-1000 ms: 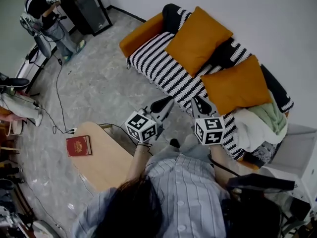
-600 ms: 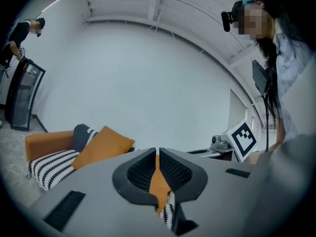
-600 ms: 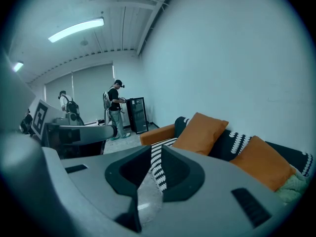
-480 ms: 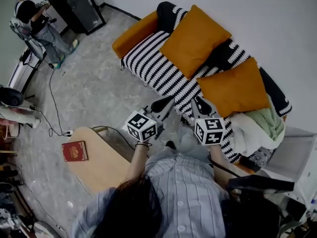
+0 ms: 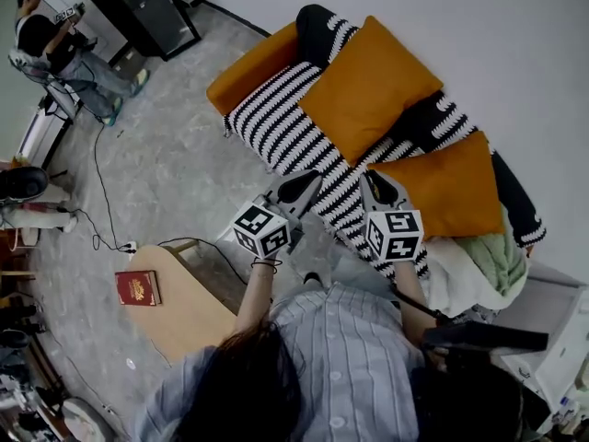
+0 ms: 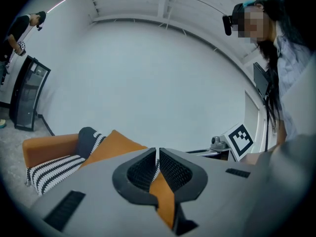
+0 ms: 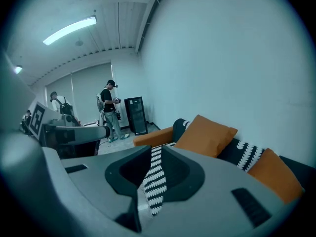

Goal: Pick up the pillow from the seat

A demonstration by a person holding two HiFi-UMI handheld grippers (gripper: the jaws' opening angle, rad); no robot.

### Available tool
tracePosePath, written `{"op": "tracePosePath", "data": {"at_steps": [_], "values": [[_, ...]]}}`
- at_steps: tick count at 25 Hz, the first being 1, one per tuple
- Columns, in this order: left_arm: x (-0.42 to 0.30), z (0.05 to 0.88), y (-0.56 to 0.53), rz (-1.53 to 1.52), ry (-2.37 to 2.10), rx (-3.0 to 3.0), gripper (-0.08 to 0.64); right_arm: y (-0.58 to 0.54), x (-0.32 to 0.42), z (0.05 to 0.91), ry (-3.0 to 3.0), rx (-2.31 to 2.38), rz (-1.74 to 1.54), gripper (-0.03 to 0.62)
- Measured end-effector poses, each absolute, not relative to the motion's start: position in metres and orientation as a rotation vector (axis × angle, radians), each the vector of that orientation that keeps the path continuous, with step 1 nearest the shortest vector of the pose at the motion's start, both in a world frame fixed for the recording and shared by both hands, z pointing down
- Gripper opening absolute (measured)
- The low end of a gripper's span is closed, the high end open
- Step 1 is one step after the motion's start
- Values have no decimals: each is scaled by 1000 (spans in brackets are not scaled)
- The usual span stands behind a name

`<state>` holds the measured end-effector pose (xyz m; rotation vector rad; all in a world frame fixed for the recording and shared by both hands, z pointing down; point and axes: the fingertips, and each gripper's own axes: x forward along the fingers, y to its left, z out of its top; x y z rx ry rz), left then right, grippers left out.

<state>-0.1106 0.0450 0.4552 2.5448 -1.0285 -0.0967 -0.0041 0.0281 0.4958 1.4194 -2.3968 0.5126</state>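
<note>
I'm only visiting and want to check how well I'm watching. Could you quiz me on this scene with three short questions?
1. How many orange pillows lie on the striped sofa? A one, B two, C four.
2. True or false: the left claw is gripping a pillow.
3. Fill in: on the wooden table lies a red ____.
Key: 1 B. 2 false: it is shut on nothing. 3 book.
</note>
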Motion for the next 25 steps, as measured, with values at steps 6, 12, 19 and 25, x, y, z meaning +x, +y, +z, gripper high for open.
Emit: {"op": "tracePosePath", "data": {"at_steps": [6,12,19,25], "values": [[-95,461,-1,-41,-1035,2524,12,-21,15,505,-2392,1419,567,69],[-68,463,-37,6,-1033,2527,12,-62,36,512,-2407,1416,613,69],[-47,463,-62,59,-1023,2541,12,-92,50,515,-2426,1415,658,69],[-42,464,-73,110,-1005,2548,12,-105,60,517,-2415,1453,699,69]]}}
